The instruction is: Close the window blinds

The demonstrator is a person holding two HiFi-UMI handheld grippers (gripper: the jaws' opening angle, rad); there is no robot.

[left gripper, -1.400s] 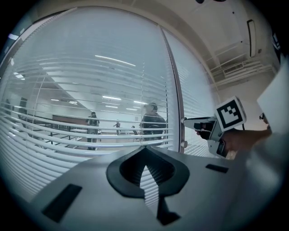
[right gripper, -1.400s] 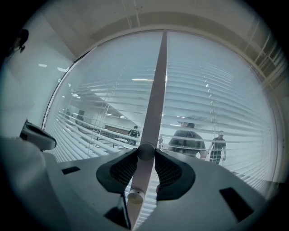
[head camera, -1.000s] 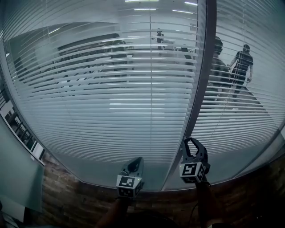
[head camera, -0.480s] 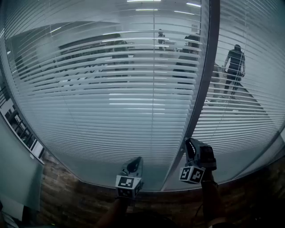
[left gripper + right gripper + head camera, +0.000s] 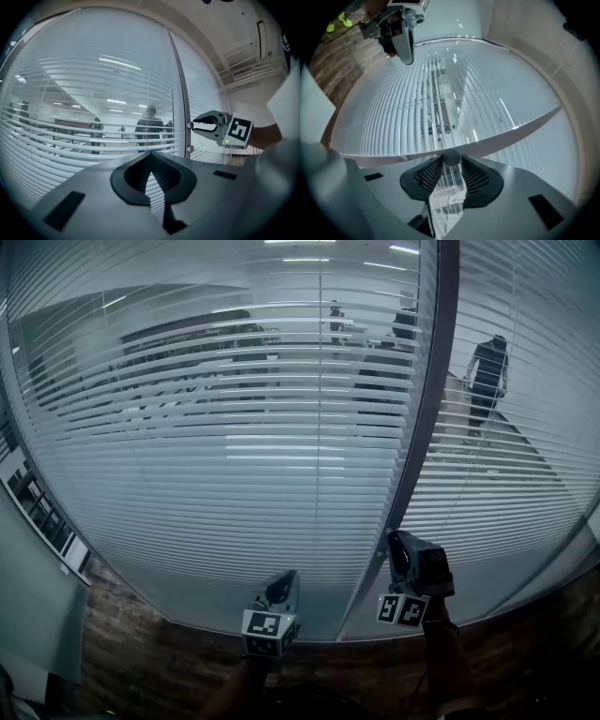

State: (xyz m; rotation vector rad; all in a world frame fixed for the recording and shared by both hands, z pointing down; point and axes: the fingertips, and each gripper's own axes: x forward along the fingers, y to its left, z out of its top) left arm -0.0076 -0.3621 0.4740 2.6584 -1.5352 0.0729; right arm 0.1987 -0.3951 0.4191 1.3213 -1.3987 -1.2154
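Head cam: above and behind left gripper [image 5: 284, 579] and right gripper [image 5: 397, 545], near the glass, facing blinds [image 5: 234, 446] and mullion [image 5: 425, 427]. Left gripper cam: level, looks along its jaws at the blinds, with the right gripper at the mullion on its right. Right gripper cam: rolled sideways so slats run vertical, clear wand [image 5: 449, 187] right at the lens, left gripper top-left. All three views share the blinds.
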